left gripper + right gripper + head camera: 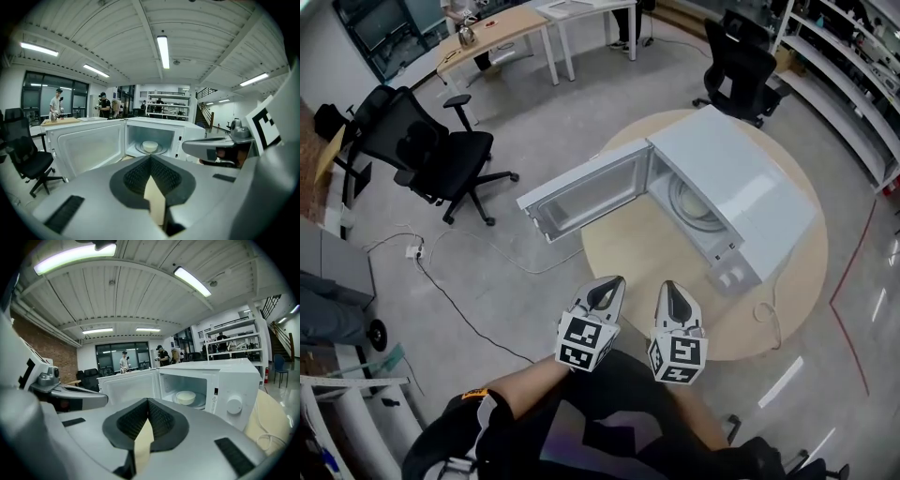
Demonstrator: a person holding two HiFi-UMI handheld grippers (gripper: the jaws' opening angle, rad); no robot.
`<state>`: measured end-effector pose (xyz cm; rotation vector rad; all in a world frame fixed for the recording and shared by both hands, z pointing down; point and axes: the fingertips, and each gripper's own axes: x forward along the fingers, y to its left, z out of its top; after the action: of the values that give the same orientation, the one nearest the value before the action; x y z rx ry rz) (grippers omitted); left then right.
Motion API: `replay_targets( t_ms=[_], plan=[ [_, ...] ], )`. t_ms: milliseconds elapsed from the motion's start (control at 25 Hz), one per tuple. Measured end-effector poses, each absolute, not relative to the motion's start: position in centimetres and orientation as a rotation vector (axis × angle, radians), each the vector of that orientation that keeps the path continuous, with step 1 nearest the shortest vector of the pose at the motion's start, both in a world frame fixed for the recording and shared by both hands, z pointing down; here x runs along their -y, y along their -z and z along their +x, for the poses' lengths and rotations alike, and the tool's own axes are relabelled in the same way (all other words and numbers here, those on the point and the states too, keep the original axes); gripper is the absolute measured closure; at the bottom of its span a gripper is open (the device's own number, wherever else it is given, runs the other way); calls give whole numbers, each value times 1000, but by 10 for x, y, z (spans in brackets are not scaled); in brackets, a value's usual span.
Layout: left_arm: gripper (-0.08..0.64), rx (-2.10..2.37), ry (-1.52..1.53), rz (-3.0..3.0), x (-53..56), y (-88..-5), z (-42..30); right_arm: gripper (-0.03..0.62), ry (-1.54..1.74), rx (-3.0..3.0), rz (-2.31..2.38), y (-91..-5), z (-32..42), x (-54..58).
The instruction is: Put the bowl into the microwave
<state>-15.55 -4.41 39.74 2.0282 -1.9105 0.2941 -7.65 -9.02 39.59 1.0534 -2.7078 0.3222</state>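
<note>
A white microwave [750,187] stands on a round wooden table [637,244] with its door [586,195] swung wide open to the left. A pale bowl [150,146] sits on the glass turntable inside; it also shows as the bowl [185,397] in the right gripper view and the bowl [701,206] from above. My left gripper [615,281] and right gripper [667,286] hang side by side over the table's near edge, well short of the microwave. Both are shut with nothing between the jaws. The left gripper [150,157] and right gripper [148,400] point at the open cavity.
A black office chair [431,155] stands on the floor at the left and another chair [741,66] behind the table. A white cable [487,248] trails across the floor. The microwave's cord [766,319] lies on the table. Desks, shelves and people are far back.
</note>
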Motion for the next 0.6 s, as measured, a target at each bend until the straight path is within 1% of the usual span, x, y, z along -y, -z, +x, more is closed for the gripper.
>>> replay_targets(
  t_ms=[600],
  plan=[
    [514,1962,-355,2040,8,-387,-154,574,-283,2748,950,-391,-83,48]
  ],
)
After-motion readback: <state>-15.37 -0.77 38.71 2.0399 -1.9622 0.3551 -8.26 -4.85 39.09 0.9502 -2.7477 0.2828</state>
